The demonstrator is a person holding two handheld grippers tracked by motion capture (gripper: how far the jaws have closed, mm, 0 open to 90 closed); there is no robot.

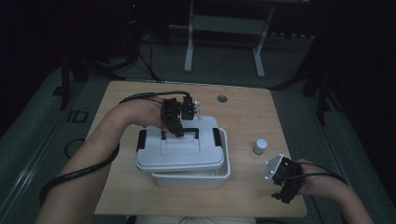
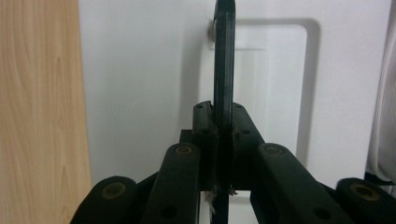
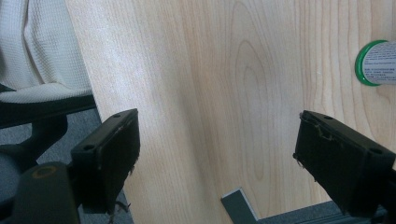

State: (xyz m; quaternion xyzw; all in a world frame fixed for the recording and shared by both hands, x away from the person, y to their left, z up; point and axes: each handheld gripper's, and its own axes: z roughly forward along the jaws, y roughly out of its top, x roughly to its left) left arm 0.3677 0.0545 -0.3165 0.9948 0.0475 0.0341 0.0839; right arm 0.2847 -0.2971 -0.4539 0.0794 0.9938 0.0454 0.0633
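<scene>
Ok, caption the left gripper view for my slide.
Left gripper clamped on the white box lid's black handle.

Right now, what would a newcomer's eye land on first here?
The white lidded box at the table's centre, with the left tongs shut on its black lid handle. Next, the small white bottle standing to the box's right, and the right tongs open near the table's front right corner.

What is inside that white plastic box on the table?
Cannot tell: the white lid covers the box. The left gripper is shut on the lid's black handle.
</scene>
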